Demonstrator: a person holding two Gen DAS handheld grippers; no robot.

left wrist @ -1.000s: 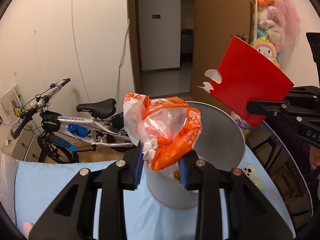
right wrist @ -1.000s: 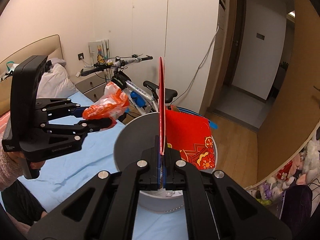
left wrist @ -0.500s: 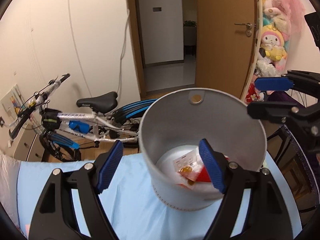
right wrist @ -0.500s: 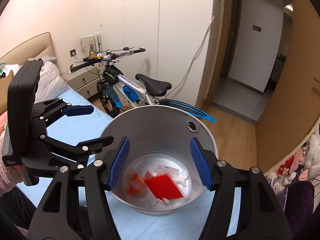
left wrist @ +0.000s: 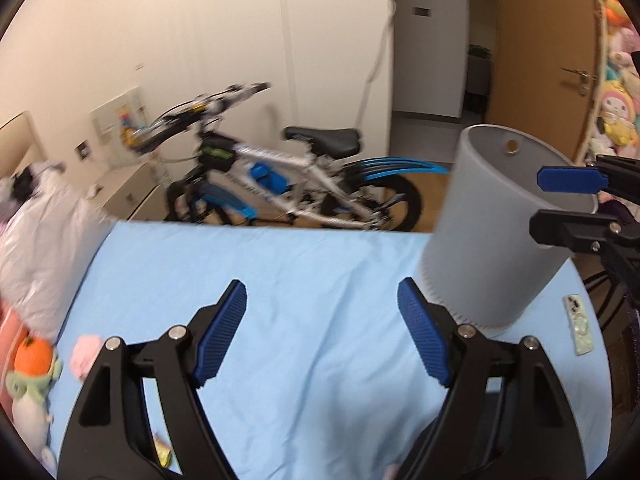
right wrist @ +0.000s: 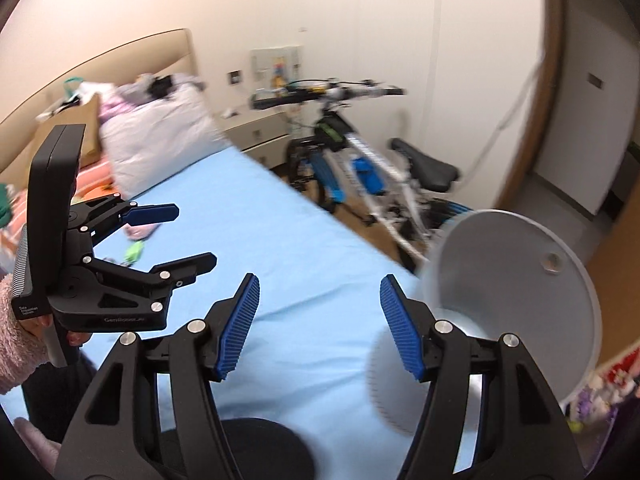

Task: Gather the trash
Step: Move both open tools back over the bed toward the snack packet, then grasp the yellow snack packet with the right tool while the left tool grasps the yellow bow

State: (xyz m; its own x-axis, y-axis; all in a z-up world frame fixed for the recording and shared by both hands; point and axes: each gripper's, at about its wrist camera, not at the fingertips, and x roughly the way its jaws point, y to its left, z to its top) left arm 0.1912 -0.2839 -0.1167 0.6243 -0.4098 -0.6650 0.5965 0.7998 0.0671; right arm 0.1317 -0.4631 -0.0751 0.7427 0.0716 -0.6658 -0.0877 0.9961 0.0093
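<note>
A: How are the jaws of the 2 grippers set?

B: Both are seen spread wide with nothing between the pads. The left gripper and the right gripper are angled down over the blue bed sheet. Their jaws have just been opening, and no item is left in either.

A: Where is the trash to be found?

B: The grey bin is stood on the bed at the right, just beside the right gripper. A small green and yellow wrapper is seen lying on the sheet to the far left, past the left gripper's jaws; a second scrap is glimpsed at the near left edge.

A: Which hand is better placed?

B: The left is judged nearer. The wrapper's long axis cannot be told; it is too small and blurred.
</note>
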